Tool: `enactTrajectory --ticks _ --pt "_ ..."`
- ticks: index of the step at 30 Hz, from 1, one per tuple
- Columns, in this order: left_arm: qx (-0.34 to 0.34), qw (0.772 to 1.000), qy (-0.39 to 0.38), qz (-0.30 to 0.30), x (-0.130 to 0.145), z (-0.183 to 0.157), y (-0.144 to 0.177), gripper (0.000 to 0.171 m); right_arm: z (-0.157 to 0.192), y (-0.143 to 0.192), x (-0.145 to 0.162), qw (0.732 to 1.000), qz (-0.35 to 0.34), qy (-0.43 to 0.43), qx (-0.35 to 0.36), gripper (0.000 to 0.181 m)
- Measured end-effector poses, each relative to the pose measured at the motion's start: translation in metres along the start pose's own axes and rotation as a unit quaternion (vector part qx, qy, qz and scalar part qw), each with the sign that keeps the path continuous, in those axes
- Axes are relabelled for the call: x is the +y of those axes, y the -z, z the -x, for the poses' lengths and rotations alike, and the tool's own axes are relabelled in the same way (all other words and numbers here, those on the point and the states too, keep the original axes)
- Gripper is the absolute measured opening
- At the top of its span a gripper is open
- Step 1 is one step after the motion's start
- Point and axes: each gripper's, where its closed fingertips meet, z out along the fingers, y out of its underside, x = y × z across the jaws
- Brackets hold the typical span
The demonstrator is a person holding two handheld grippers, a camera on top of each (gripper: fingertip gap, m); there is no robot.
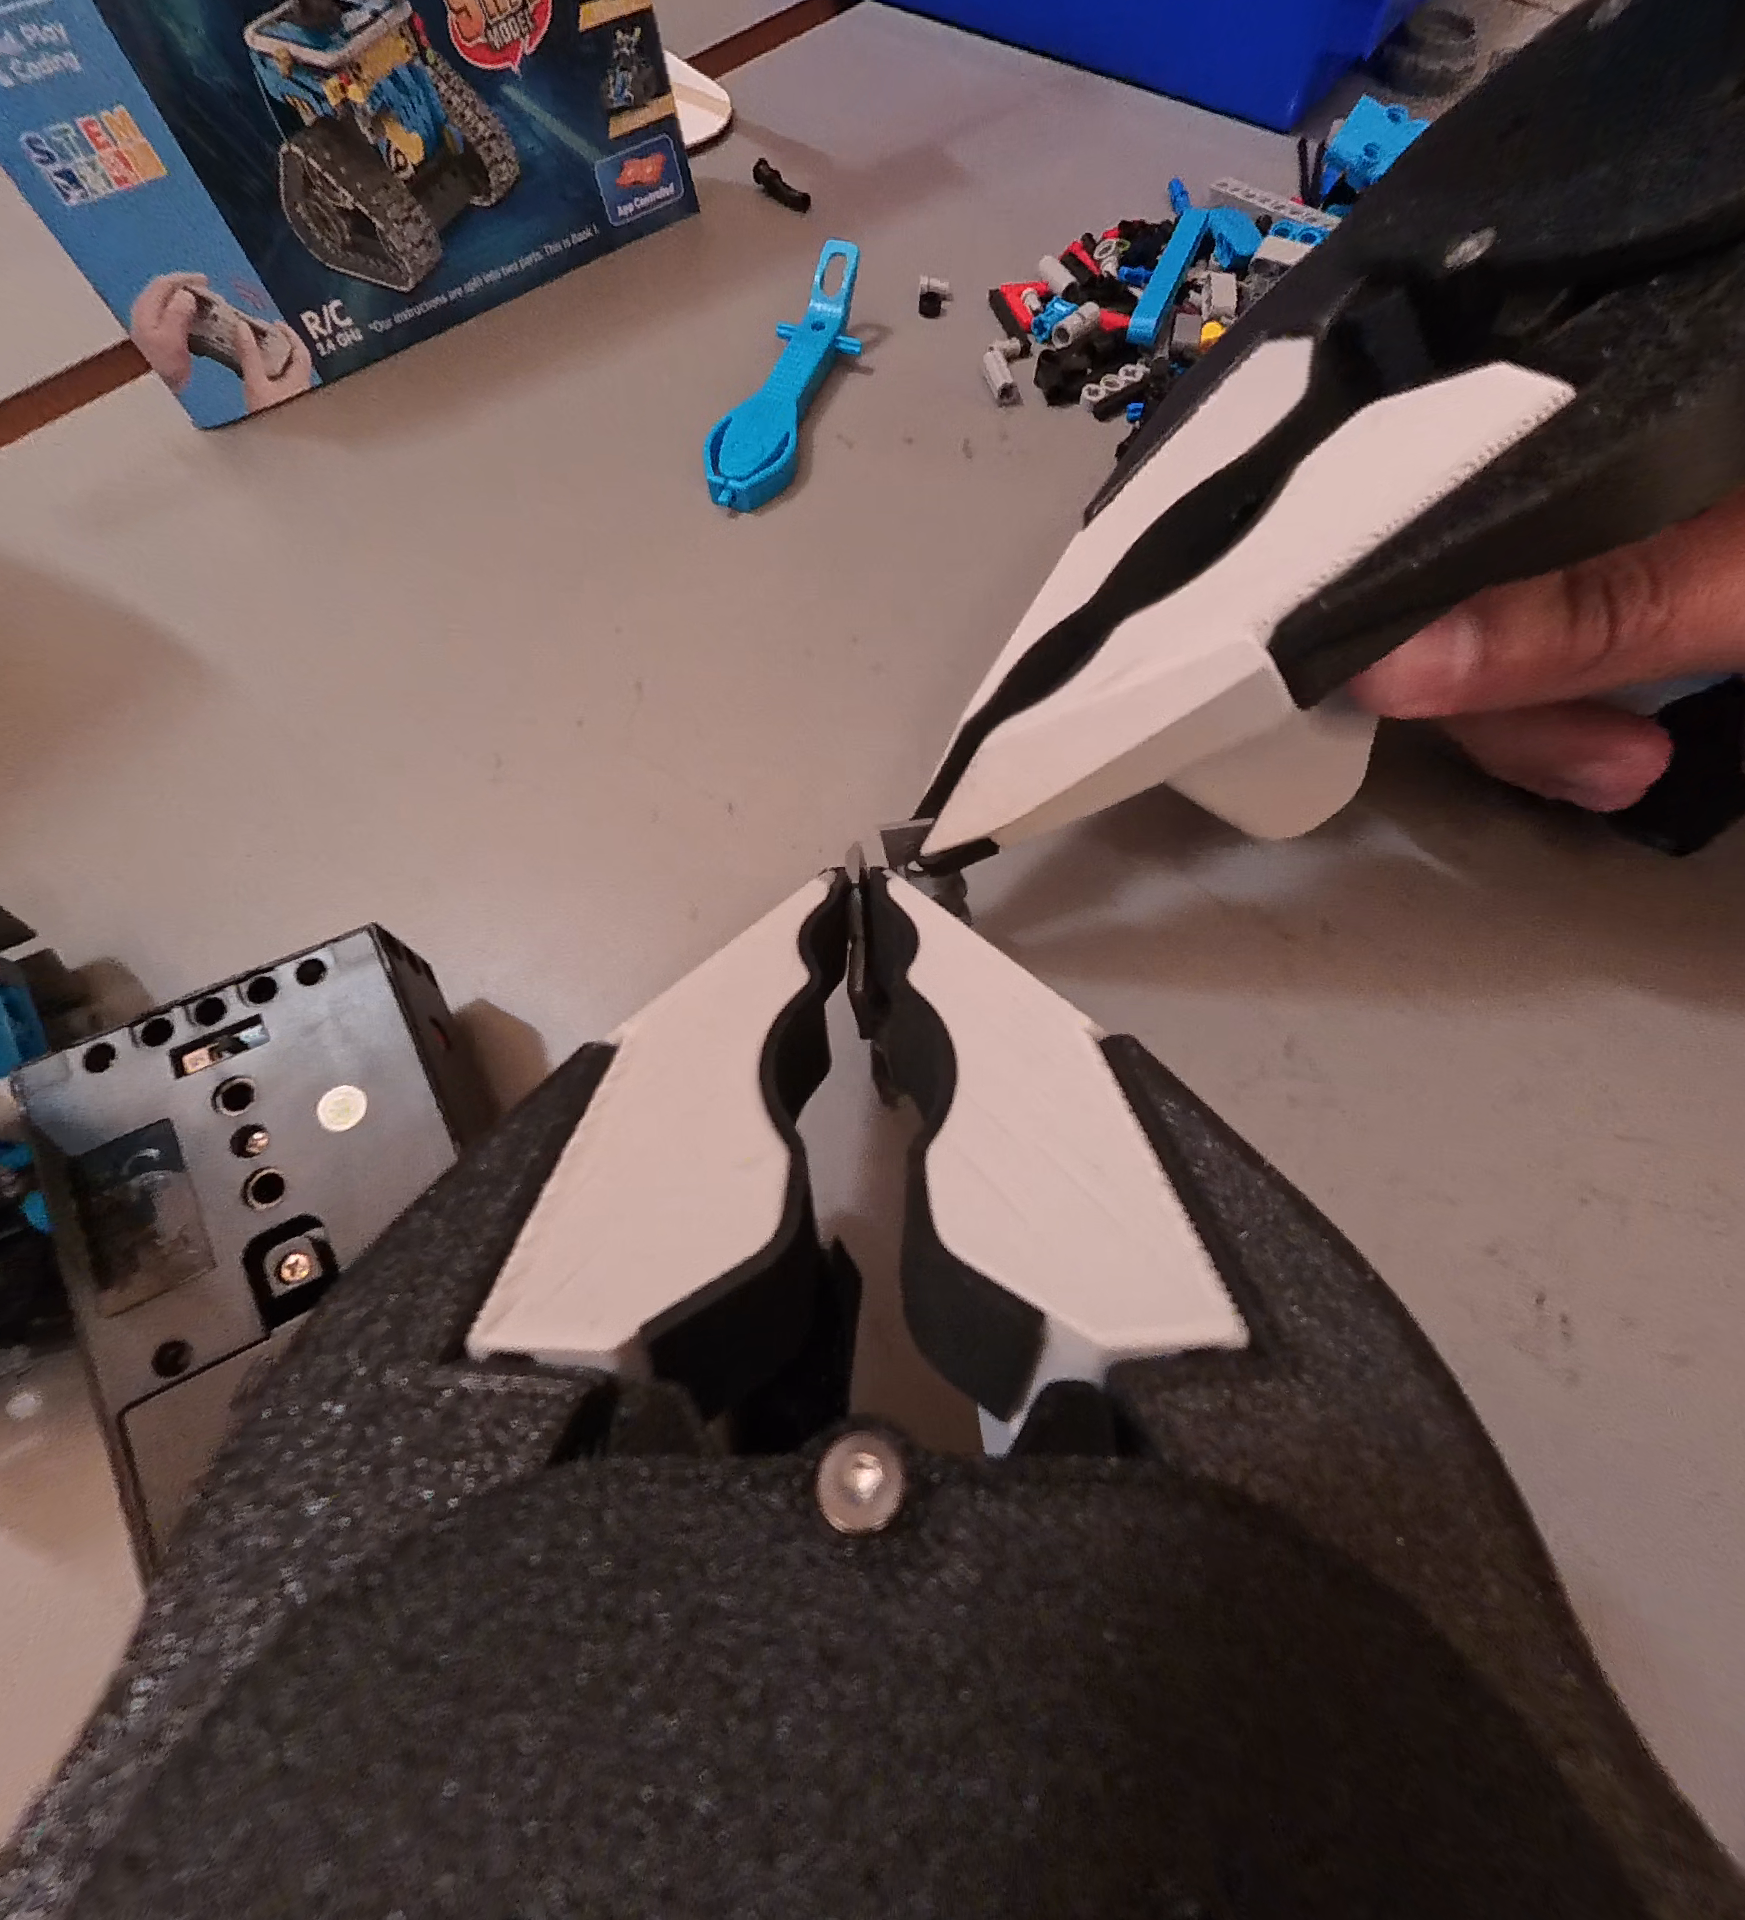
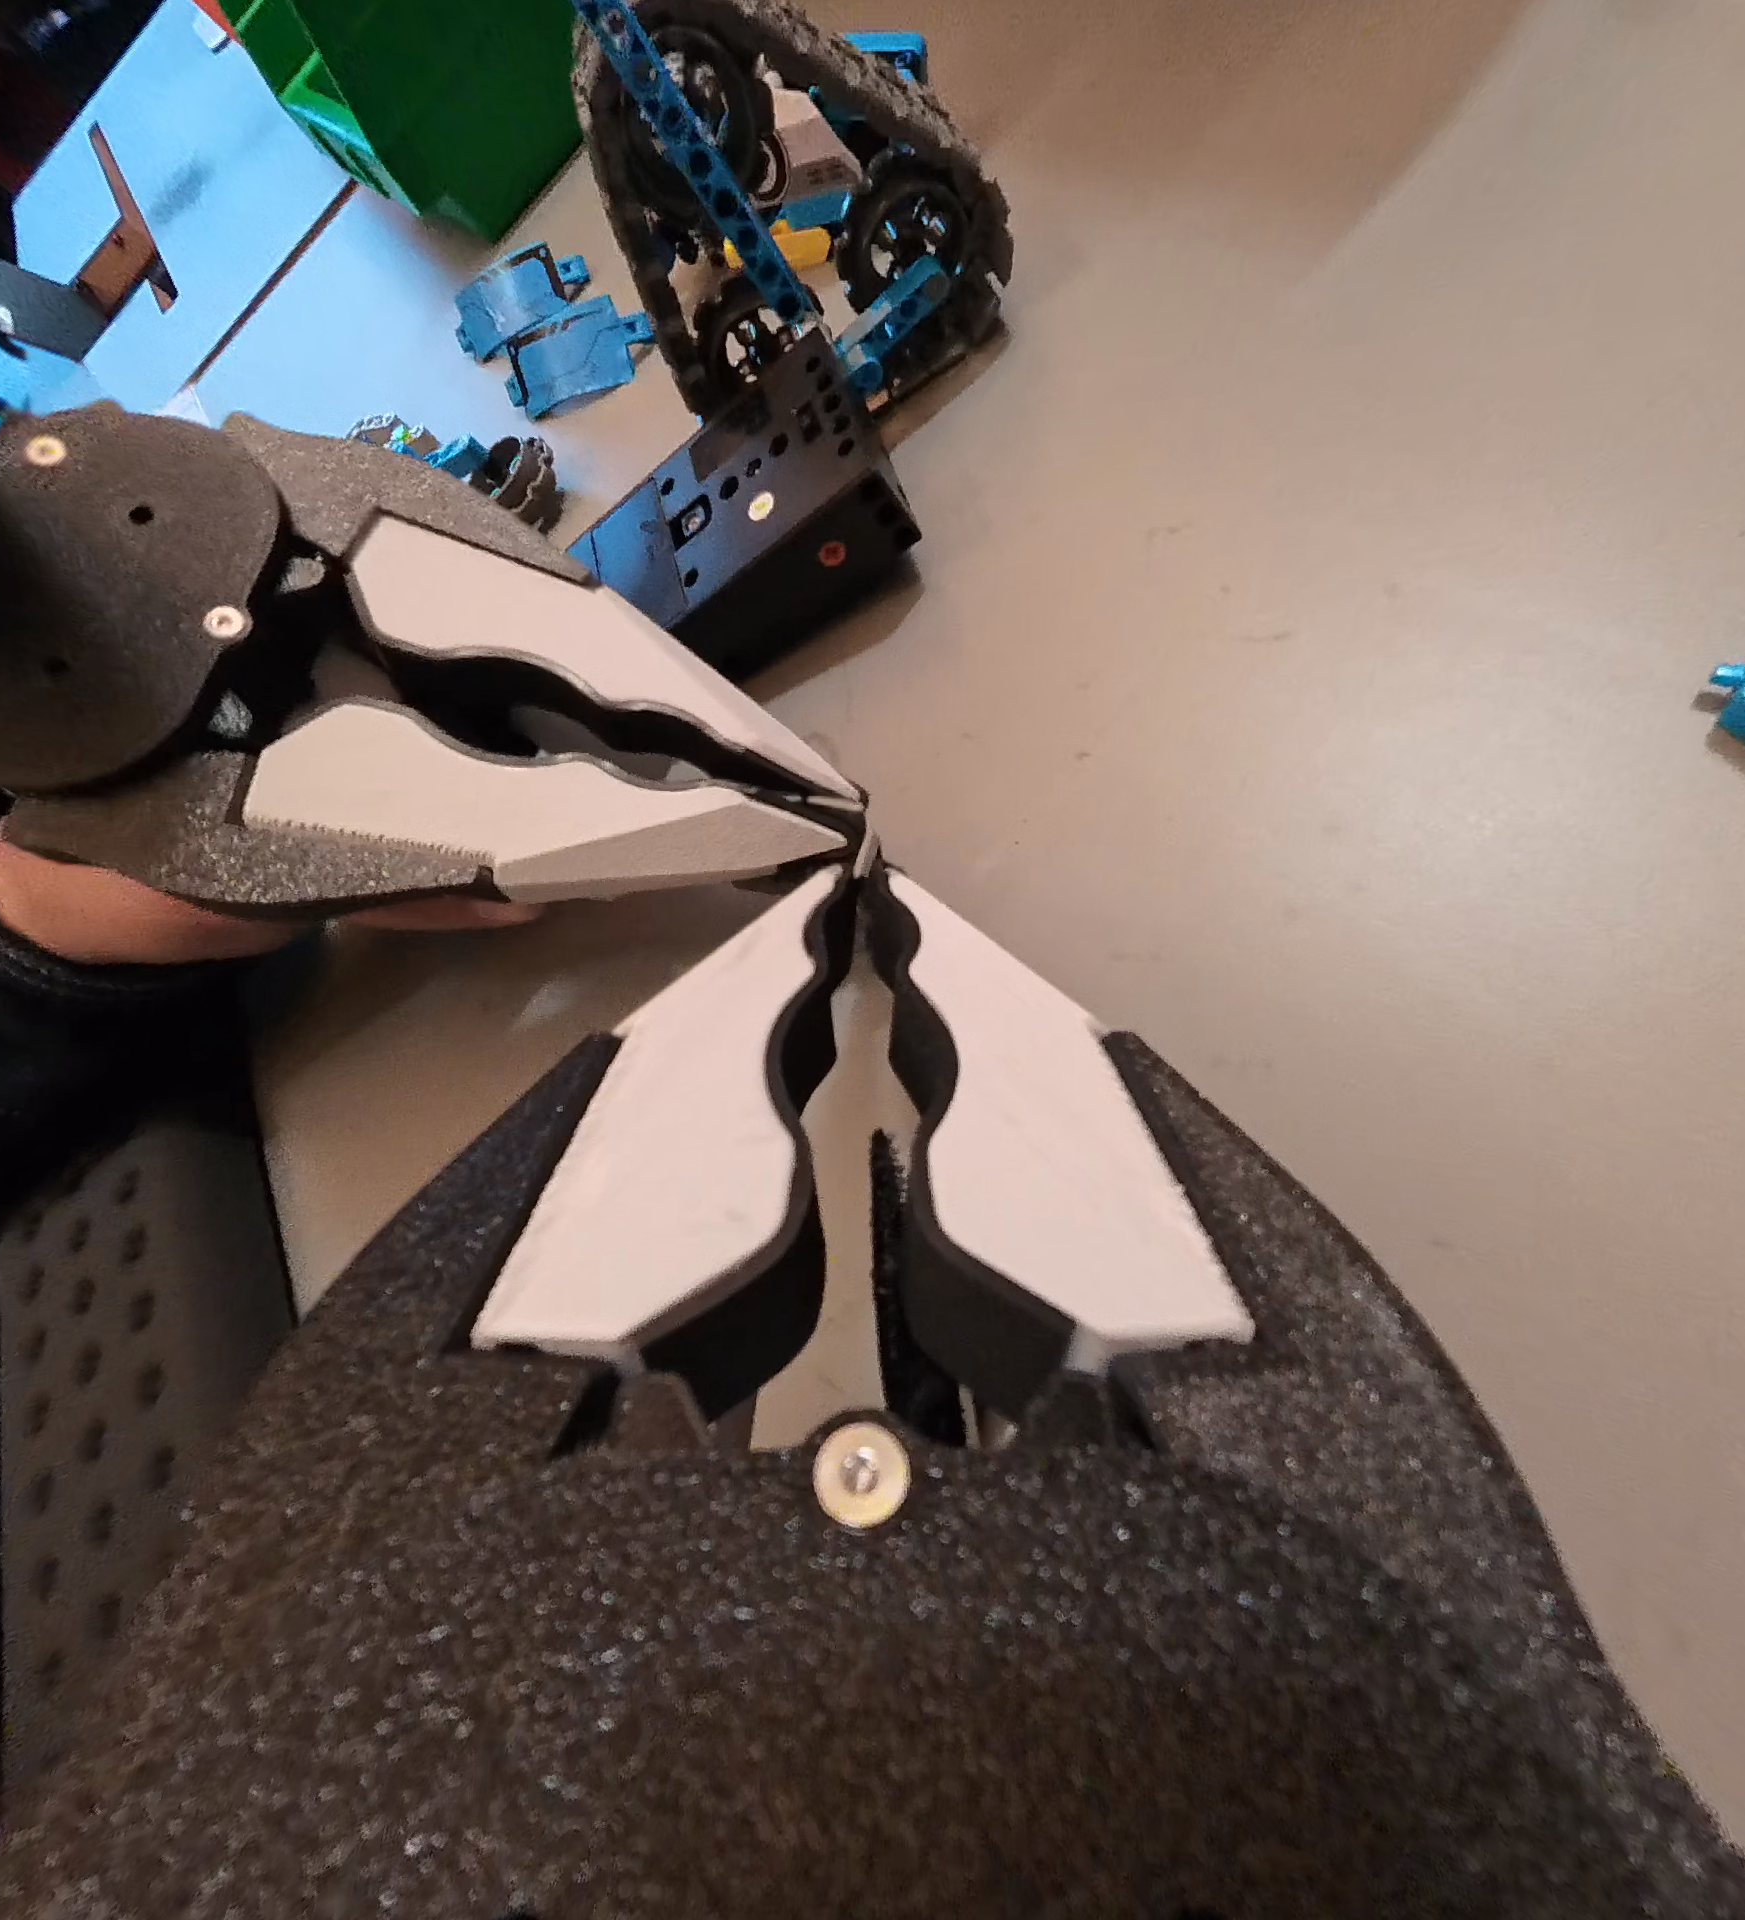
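Note:
My left gripper [image 1: 855,885] is shut on a small flat black piece [image 1: 864,977] that stands between its pads. My right gripper [image 1: 928,837] comes in from the upper right, held by a hand, and is shut on a small grey piece [image 1: 897,837]. The two tips meet just above the grey table [image 1: 432,675], and the grey piece touches the black one. In the right wrist view my right gripper [image 2: 860,885] points up at the tip of the left gripper [image 2: 847,816], with the small grey piece [image 2: 866,852] between them.
A black battery box [image 1: 224,1122] and a tracked toy vehicle [image 2: 795,208] sit to the left. A blue toy-kit box [image 1: 328,187], a blue plastic tool [image 1: 795,384] and a pile of small parts [image 1: 1138,301] lie at the back. Blue curved pieces [image 2: 556,332] lie near a green bin [image 2: 432,94].

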Motion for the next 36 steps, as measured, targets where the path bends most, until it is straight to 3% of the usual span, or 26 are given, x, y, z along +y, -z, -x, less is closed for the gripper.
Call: enactTrajectory --ticks 4,9,13,18,23,29,36 --pt "0.011 0.999 0.042 0.001 0.000 0.001 0.000 0.002 0.001 0.000 0.000 0.999 0.005 0.034 0.021 0.000" --pt "0.020 0.998 0.052 0.000 0.000 0.001 0.000 0.002 -0.001 -0.001 -0.001 1.000 -0.001 0.002 -0.001 0.000" --pt "0.042 0.995 0.091 -0.001 0.001 0.001 0.001 0.002 0.003 0.000 0.000 0.987 0.006 0.154 0.047 0.000" --pt "0.063 0.991 0.122 -0.003 0.001 -0.001 0.002 0.002 0.006 0.002 0.002 0.972 0.000 0.211 0.105 0.000" --pt "0.059 0.990 0.127 -0.006 0.001 -0.002 0.001 0.002 0.005 0.003 0.003 0.981 -0.011 0.165 0.096 0.000" --pt "0.027 0.999 0.045 -0.004 0.000 -0.007 0.001 0.001 -0.006 0.003 0.002 0.999 -0.032 -0.001 -0.002 0.007" --pt "0.026 0.999 0.040 -0.002 0.000 -0.006 0.001 0.001 -0.001 -0.002 0.001 0.997 -0.015 0.071 0.014 0.001"
